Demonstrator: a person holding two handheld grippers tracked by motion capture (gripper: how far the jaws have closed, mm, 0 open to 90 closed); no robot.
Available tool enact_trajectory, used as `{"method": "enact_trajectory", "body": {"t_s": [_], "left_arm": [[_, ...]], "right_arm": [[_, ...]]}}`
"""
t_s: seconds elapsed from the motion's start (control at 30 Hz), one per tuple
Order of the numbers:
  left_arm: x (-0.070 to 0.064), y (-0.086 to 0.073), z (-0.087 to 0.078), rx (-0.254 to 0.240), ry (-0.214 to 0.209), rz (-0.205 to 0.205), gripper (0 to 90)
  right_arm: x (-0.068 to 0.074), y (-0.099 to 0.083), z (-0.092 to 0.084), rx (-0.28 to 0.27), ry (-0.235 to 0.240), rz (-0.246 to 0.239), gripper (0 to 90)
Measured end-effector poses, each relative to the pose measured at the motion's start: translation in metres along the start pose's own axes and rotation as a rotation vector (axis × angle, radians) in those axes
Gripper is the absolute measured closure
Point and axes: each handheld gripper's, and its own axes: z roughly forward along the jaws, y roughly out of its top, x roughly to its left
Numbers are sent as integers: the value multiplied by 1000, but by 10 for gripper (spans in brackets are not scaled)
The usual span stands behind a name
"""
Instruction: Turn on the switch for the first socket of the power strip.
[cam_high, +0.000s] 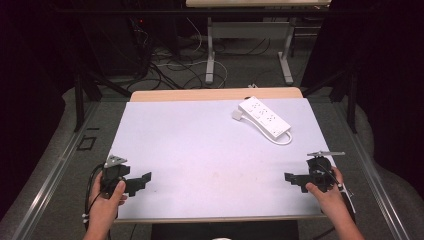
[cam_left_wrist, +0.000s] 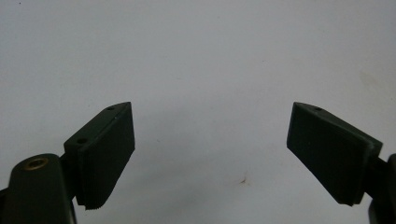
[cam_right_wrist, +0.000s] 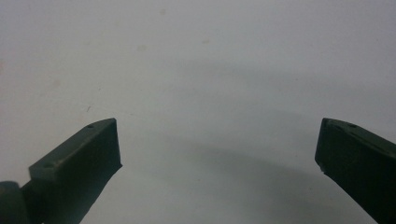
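A white power strip (cam_high: 263, 118) lies at the far right of the pale table (cam_high: 200, 150), its cord looped at its near end and a small plug (cam_high: 236, 115) at its left. My left gripper (cam_high: 145, 179) rests near the front left corner, held by a hand, and points right. My right gripper (cam_high: 292, 180) rests near the front right corner and points left. In the left gripper view the left gripper (cam_left_wrist: 210, 140) stands open over bare table. The right gripper view shows the right gripper (cam_right_wrist: 217, 149) open too, nothing between its black jaws.
Beyond the table's far edge stand a desk frame (cam_high: 247, 45) and loose cables (cam_high: 170, 65) on the floor. Dark curtains close both sides. A metal rail (cam_high: 55, 170) runs along the left.
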Motion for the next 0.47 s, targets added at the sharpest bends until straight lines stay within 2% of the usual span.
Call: {"method": "enact_trajectory", "body": {"t_s": [0.47], "left_arm": [[0,0,1,2,-1,-2,151]], "right_arm": [[0,-4,2,6,-6,12,0]]}}
